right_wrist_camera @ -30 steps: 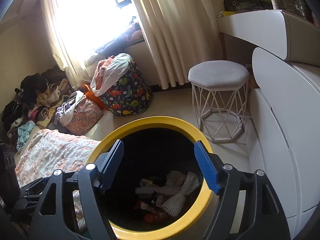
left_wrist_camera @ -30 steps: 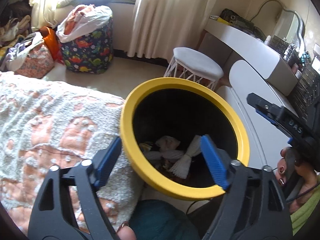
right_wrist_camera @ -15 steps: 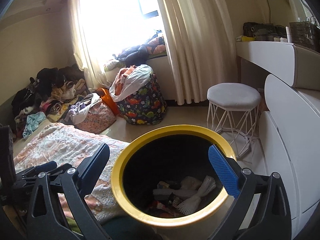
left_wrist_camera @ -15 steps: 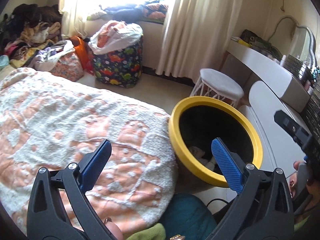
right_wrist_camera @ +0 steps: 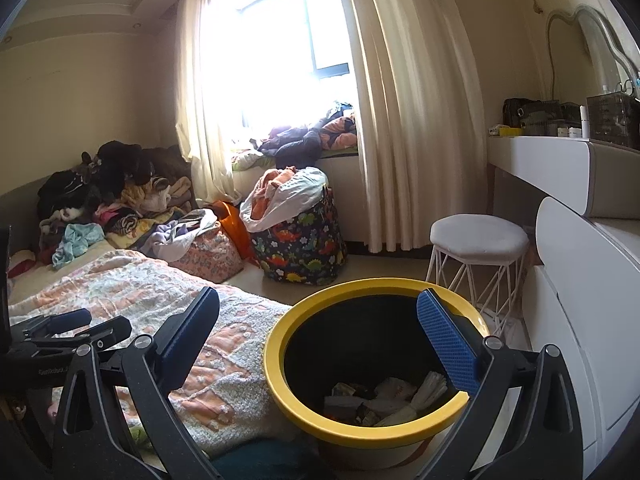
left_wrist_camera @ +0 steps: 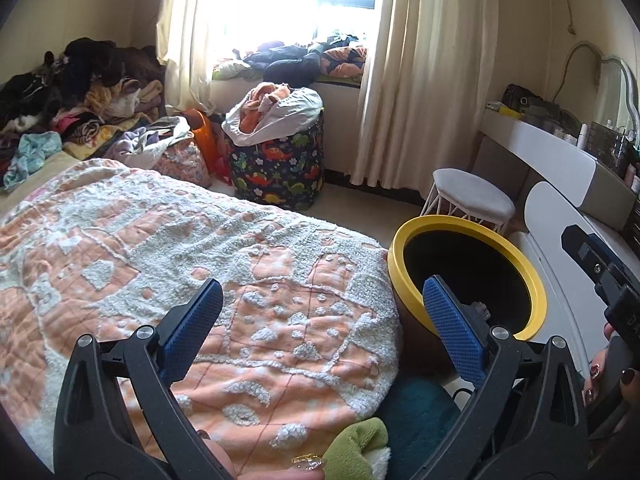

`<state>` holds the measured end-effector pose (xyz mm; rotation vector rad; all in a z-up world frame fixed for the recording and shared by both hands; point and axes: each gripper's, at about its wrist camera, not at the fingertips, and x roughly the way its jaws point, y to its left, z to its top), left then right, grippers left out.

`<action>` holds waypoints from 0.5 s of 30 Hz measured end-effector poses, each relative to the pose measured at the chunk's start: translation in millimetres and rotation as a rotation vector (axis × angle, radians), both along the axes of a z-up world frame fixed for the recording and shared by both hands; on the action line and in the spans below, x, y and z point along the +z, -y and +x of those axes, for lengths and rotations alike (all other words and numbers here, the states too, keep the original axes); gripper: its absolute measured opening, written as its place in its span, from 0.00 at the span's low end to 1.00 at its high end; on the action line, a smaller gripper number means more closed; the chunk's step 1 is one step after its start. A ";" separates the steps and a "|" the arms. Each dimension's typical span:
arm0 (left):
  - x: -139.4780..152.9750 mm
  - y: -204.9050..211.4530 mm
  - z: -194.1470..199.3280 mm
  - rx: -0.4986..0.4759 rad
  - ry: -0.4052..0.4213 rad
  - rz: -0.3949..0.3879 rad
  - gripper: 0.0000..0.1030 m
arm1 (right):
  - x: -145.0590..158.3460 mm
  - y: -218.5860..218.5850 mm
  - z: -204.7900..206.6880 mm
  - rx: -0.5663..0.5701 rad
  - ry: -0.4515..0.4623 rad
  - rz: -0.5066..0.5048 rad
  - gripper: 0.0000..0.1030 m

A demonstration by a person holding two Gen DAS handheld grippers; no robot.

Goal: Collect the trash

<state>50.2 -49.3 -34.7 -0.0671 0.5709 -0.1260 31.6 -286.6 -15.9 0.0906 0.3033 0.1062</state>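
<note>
A black trash bin with a yellow rim stands on the floor beside the bed. Paper scraps and wrappers lie at its bottom. My right gripper hangs open above and in front of the bin, nothing between its blue pads. My left gripper is open too and empty, over the edge of the orange-and-white blanket, with the bin to its right. The right gripper's body shows at the right edge of the left wrist view, held by a hand with dark nails.
A white wire-legged stool and a white dressing table stand to the right of the bin. A dinosaur-print laundry bag and piles of clothes sit by the curtained window. A green plush toy lies near the blanket's lower edge.
Both grippers pulled back and up from the bin and their jaws widened. The left view swung left onto the blanket, so the bin now sits at its right.
</note>
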 end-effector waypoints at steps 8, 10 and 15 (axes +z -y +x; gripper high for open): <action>1.1 -4.4 -10.3 0.012 0.038 0.003 0.89 | -3.2 -4.4 -6.4 -0.011 0.031 -0.017 0.94; 1.6 -4.7 -11.0 0.013 0.040 -0.003 0.89 | -3.3 -5.9 -6.6 -0.008 0.037 -0.026 0.94; 1.4 -4.9 -11.6 0.012 0.036 -0.006 0.89 | -3.3 -5.6 -7.9 -0.008 0.044 -0.027 0.94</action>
